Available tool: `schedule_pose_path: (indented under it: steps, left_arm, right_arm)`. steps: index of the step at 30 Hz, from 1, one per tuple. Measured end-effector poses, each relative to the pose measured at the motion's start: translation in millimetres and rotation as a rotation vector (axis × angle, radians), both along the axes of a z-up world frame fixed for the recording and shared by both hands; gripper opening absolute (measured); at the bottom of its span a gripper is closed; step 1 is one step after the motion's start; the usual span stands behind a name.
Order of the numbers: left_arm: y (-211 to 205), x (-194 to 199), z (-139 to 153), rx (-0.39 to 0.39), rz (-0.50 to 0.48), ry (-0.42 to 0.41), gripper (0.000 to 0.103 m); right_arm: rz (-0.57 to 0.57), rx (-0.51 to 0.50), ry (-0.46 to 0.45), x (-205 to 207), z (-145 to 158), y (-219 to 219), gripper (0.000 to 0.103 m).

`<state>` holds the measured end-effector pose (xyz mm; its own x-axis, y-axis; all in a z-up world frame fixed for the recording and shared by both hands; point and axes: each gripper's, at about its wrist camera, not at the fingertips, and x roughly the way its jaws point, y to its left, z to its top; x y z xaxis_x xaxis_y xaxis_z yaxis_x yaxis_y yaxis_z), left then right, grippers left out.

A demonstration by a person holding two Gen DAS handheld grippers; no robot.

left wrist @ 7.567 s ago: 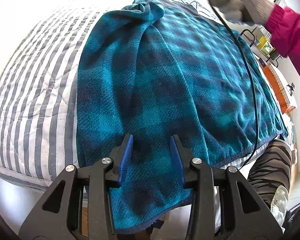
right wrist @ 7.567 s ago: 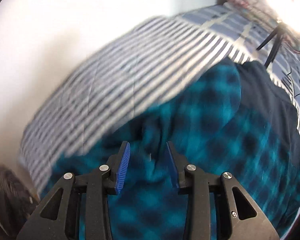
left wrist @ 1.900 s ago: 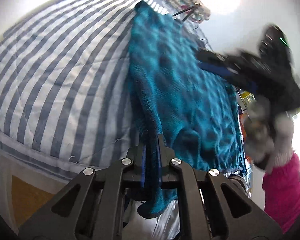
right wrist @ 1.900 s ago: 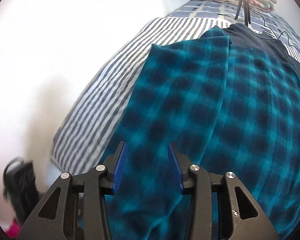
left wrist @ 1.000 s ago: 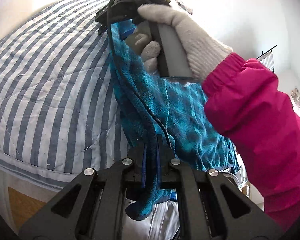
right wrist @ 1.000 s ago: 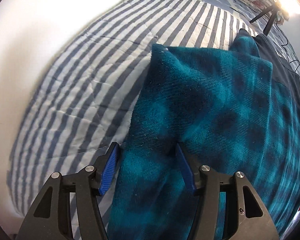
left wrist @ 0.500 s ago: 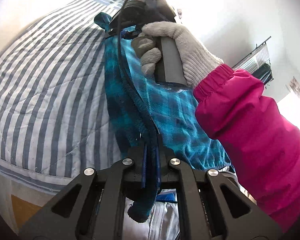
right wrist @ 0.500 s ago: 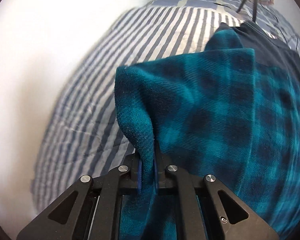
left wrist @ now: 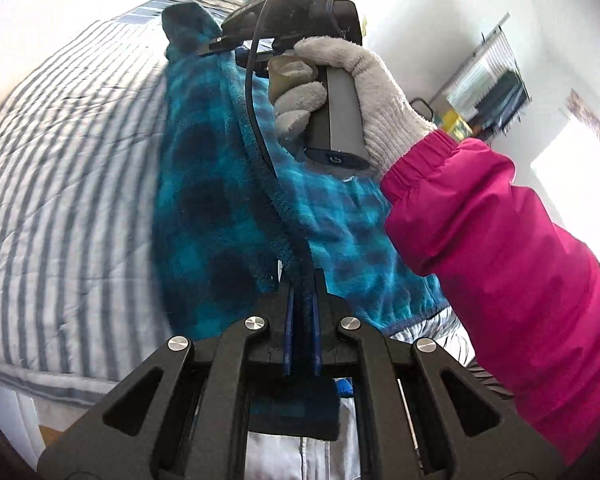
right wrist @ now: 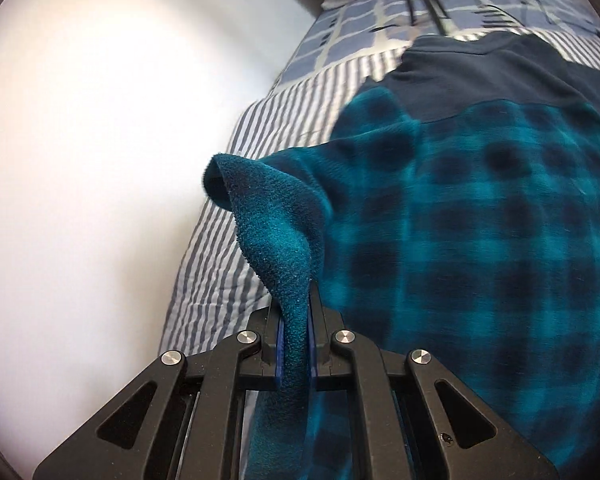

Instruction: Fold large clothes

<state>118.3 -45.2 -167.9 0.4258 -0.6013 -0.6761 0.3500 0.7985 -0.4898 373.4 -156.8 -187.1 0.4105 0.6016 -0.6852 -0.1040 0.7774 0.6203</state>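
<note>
Between the blue pads of the left claw (left wrist: 301, 312) a dark edge of the teal plaid fleece (left wrist: 204, 216) is pinched, as half a second ago. Ahead of it, the right claw (right wrist: 295, 344), open over flat fabric a second ago, is clamped on a fleece fold (right wrist: 276, 248) now lifted higher off the striped bed quilt (right wrist: 224, 248). The fleece body lies right of that claw (blurred). In the left view the gloved hand (left wrist: 364, 96) and pink sleeve (left wrist: 512, 264) hide the far side of the garment; the right claw's tips are lost behind fabric there.
</note>
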Motion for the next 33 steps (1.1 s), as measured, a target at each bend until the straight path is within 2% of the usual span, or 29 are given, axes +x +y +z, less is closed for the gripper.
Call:
schedule_pose_path:
  steps: [4,8,14,17,21,22,23,25,30,33]
  left_arm:
    - [-27.5,3.6,-7.3,0.044,-0.047,0.012,0.005]
    - [-48.1,10.1,-20.6,0.079,-0.074,0.05,0.005]
    - [-72.8,15.6,-34.9,0.126,-0.105,0.082,0.005]
    - [-79.1,15.6,-39.3,0.133,-0.118,0.091,0.005]
    - [-86.1,14.5,-40.0,0.131,-0.136,0.084,0.005]
    - [-86.2,13.4,-38.8,0.13,-0.137,0.079,0.007]
    - [-85.8,11.7,-37.0,0.123,-0.142,0.081,0.015]
    - [-82.8,9.3,-33.3,0.095,-0.162,0.076,0.024]
    - [-74.3,-12.5,-15.2,0.083,-0.212,0.026,0.024]
    - [-62.0,-30.4,2.1,0.053,-0.238,-0.015,0.024]
  right_arm:
    - [-0.065,0.06,0.019,-8.5,-14.9,-40.9,0.007]
    - [-0.136,0.09,0.096,-8.4,-46.6,-72.4,0.007]
    - [-0.202,0.057,0.173,-3.6,-80.4,-94.4,0.007]
    - [-0.194,0.026,0.176,-2.7,-85.4,-92.2,0.007]
    - [-0.16,-0.101,0.138,-5.4,-68.5,-77.0,0.01]
    - [-0.156,-0.131,0.125,-6.0,-62.1,-74.6,0.01]
    - [-0.149,-0.147,0.101,-8.6,-52.4,-73.3,0.01]
    - [-0.143,-0.151,0.067,-14.1,-37.0,-74.6,0.01]
    - [-0.135,-0.151,-0.023,-41.5,12.0,-88.5,0.01]
    - [-0.126,-0.151,-0.083,-74.9,46.2,-102.6,0.01]
